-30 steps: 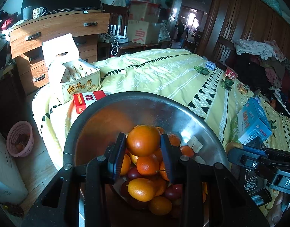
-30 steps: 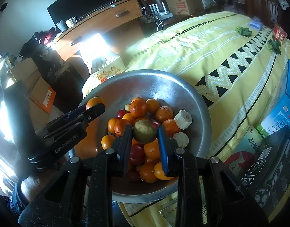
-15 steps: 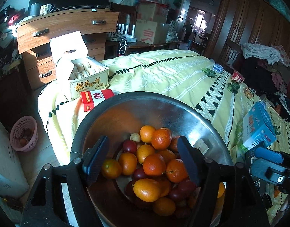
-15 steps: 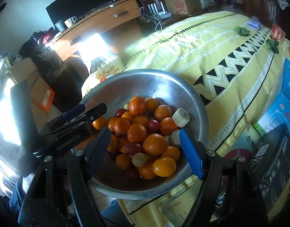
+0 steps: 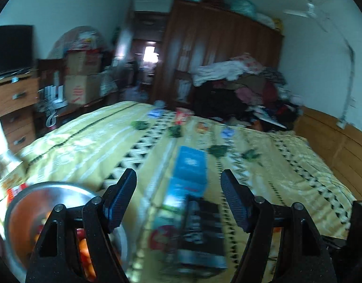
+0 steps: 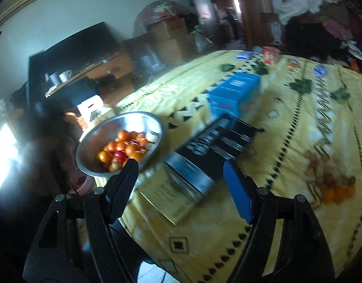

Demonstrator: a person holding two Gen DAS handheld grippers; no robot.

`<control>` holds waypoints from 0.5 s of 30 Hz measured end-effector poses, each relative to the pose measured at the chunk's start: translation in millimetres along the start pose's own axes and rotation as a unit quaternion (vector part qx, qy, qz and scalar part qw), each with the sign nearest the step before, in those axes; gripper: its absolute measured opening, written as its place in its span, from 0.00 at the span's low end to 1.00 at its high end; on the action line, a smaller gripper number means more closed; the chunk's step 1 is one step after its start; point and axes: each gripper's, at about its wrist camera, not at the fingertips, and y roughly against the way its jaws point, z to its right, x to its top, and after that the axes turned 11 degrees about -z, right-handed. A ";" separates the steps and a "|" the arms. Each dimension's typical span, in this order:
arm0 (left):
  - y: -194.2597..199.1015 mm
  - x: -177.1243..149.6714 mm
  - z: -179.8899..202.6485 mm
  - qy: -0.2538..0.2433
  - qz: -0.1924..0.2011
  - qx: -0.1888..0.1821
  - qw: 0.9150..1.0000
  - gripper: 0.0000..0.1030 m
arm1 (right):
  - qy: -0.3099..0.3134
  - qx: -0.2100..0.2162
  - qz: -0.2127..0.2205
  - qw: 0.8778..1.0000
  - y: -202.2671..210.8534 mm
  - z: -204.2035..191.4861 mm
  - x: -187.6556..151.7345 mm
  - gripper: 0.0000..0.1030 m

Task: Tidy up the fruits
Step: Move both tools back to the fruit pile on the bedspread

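1. The left gripper [image 5: 177,198] stood with its jaws wide apart and held nothing; only blurred bedcover and boxes showed between its ribbed dark pads.
2. The right gripper [image 6: 181,188] was also wide open and empty, its right pad blue and flat, its left pad dark.
3. Both pairs of jaws had just been opening, and no fruit was between them.
4. The metal bowl [image 6: 155,123], round and shiny, sat at the edge of the bed at 10 o'clock from the right gripper, well apart from its fingers. In the left wrist view the same bowl [image 5: 39,193] lay at 8 o'clock, partly behind the left finger.
5. The fruits [image 6: 120,149] were heaped inside the bowl: smooth orange ones, some dark red ones, and pale cut pieces at the far wall.
6. A second small group of fruit [image 6: 332,181], orange and pale, lay straight on the cover at 3 o'clock from the right gripper; blur hid their exact kind.
7. The bedcover [image 6: 299,122] was yellow cloth with black triangle bands, soft and a bit wrinkled. Much bare cover stayed free at 1 to 3 o'clock.
8. A flat black box [image 6: 216,153] with sharp corners lay at 12 o'clock, just ahead of the right gripper, and a blue carton [image 6: 235,94] stood right behind it.
9. At 11 o'clock, past the bed's edge, stood a wooden dresser [image 6: 105,68].
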 end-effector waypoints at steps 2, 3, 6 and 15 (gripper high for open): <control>-20.6 0.0 50.6 -0.041 -0.018 -0.066 0.997 0.72 | -0.044 -0.027 -0.005 0.999 14.2 38.8 -16.5 0.73; -37.4 -4.3 76.6 -0.058 -0.035 -0.098 0.993 0.72 | -0.061 -0.040 -0.006 0.997 20.7 56.4 -23.5 0.73; -108.1 -29.5 133.8 -0.084 -0.111 -0.152 0.979 0.65 | -0.114 -0.073 -0.005 0.991 36.1 106.2 -43.1 0.72; -323.0 -123.9 169.9 -0.084 -0.297 -0.120 0.944 0.35 | -0.199 -0.085 -0.031 0.976 32.8 177.1 -82.8 0.68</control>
